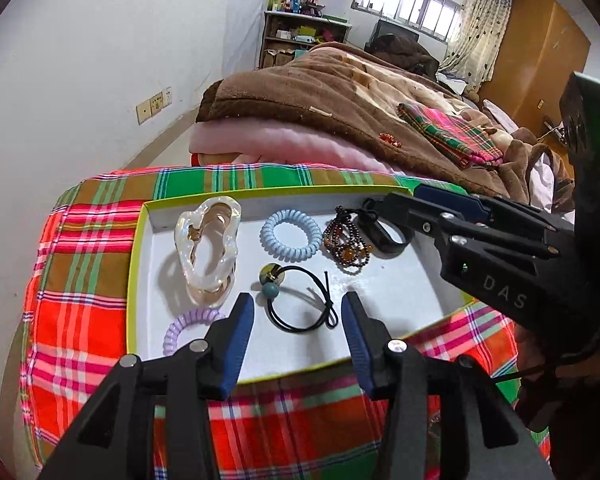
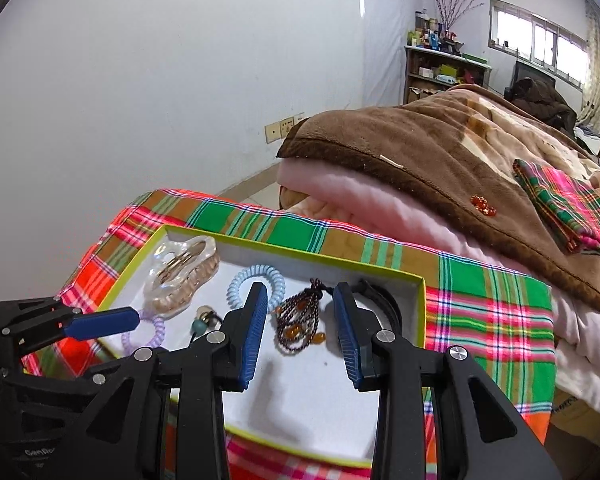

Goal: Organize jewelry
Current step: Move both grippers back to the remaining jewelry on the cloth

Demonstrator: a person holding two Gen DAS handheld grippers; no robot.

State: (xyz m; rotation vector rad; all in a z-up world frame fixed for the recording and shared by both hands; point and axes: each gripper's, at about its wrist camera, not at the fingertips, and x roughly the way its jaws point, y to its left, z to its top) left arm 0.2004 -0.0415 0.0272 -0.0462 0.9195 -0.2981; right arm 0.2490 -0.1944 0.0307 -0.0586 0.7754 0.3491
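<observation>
A white tray with a lime rim (image 1: 138,248) (image 2: 422,304) sits on a plaid cloth. It holds a clear hair claw (image 1: 208,248) (image 2: 180,280), a blue coil tie (image 1: 290,234) (image 2: 256,272), a purple coil tie (image 1: 188,326) (image 2: 152,334), a black elastic with a teal bead (image 1: 300,300) (image 2: 202,322), a dark beaded bracelet (image 1: 346,246) (image 2: 300,320) and a black band (image 1: 384,236) (image 2: 384,304). My left gripper (image 1: 298,310) is open, low over the black elastic. My right gripper (image 2: 300,296) is open around the beaded bracelet, seen from the side in the left wrist view (image 1: 404,204).
A small orange beaded piece (image 1: 390,140) (image 2: 484,204) lies on the brown blanket (image 1: 320,96) (image 2: 440,140) behind the tray. A folded plaid cloth (image 1: 452,132) (image 2: 568,204) lies further right. White wall to the left, shelves and a window at the back.
</observation>
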